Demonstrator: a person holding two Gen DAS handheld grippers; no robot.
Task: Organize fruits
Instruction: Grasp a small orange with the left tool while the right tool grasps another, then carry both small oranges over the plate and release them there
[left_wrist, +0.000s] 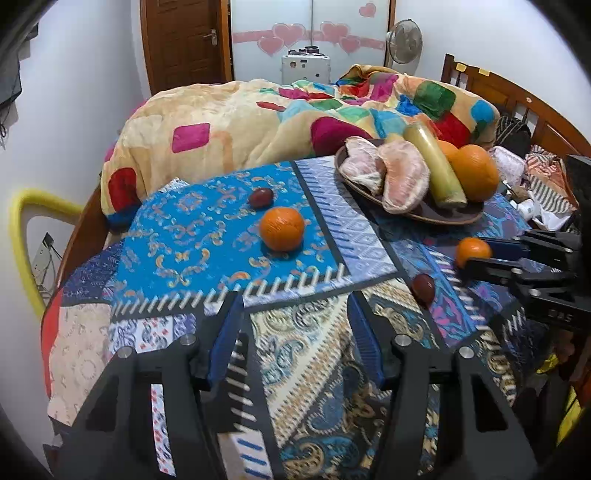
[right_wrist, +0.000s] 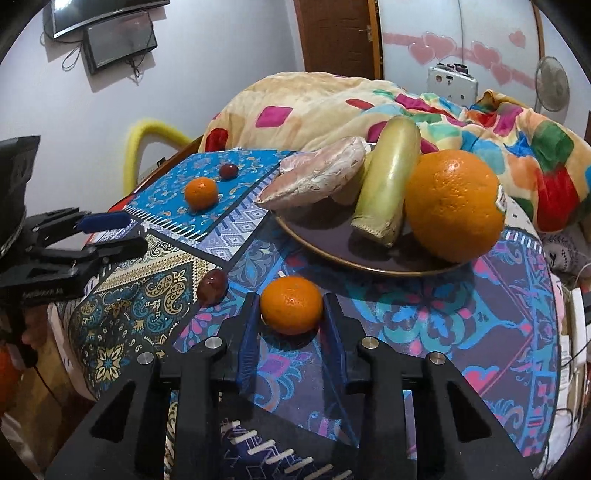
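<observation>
A brown plate (right_wrist: 332, 254) (left_wrist: 436, 216) holds pomelo pieces (right_wrist: 317, 177), a yellow-green fruit (right_wrist: 388, 173) and a big orange (right_wrist: 452, 205). My right gripper (right_wrist: 291, 310) has its blue pads on both sides of a small tangerine (right_wrist: 291, 304) resting on the patterned cloth, touching or nearly so; it also shows in the left wrist view (left_wrist: 472, 252). My left gripper (left_wrist: 293, 321) is open and empty over the cloth. A second tangerine (left_wrist: 282, 229) and a dark red fruit (left_wrist: 260, 197) lie ahead of it. Another dark red fruit (left_wrist: 423, 286) (right_wrist: 212, 286) lies between the grippers.
The patterned cloth (left_wrist: 303, 369) covers a round table. Behind it is a bed with a colourful blanket (left_wrist: 240, 122) and a wooden headboard (left_wrist: 517, 96). A yellow hoop (left_wrist: 22, 236) stands at the left; clutter (left_wrist: 535, 184) lies at the right.
</observation>
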